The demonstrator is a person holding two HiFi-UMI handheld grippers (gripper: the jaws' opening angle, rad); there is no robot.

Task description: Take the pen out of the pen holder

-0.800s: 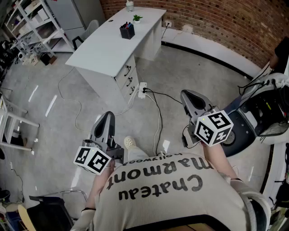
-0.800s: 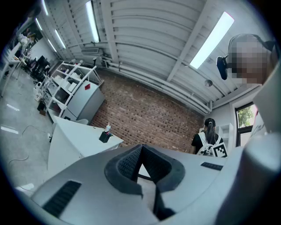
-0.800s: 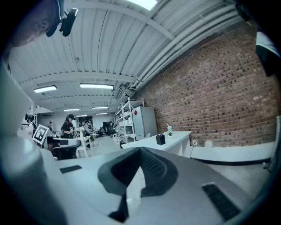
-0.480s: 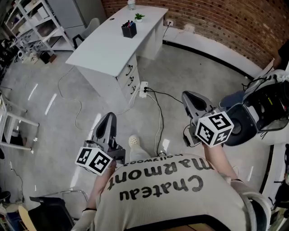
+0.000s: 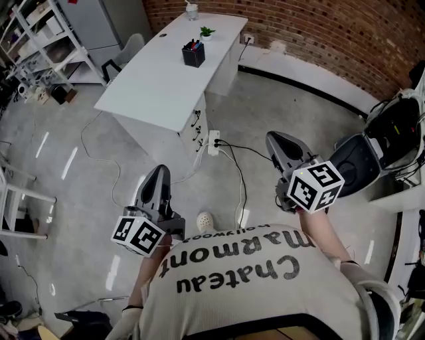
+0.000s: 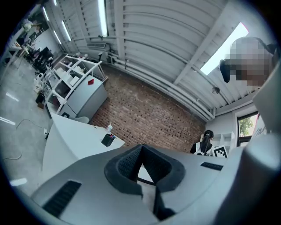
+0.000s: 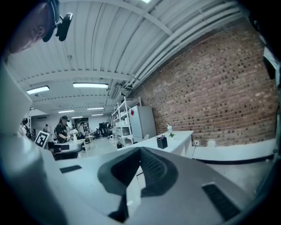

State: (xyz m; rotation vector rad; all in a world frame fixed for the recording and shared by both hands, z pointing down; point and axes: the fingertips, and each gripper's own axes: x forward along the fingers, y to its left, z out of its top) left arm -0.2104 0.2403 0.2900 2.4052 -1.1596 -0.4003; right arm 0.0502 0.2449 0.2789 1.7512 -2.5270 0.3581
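Note:
A black pen holder with coloured pens stands on a long white desk far ahead in the head view. It also shows small in the left gripper view as the pen holder and in the right gripper view as the pen holder. Both grippers are held out over the floor, well short of the desk. My left gripper is shut with nothing in it. My right gripper is also shut and empty. In each gripper view the pads meet.
A small plant and a bottle stand at the desk's far end. Cables and a power strip lie on the floor between me and the desk. Shelving stands left, a dark scooter right, and a brick wall behind.
The desk and the floor cables have shifted right and nearer in the head view, and the scooter has slid towards the right edge. Both grippers stay shut in much the same pose.

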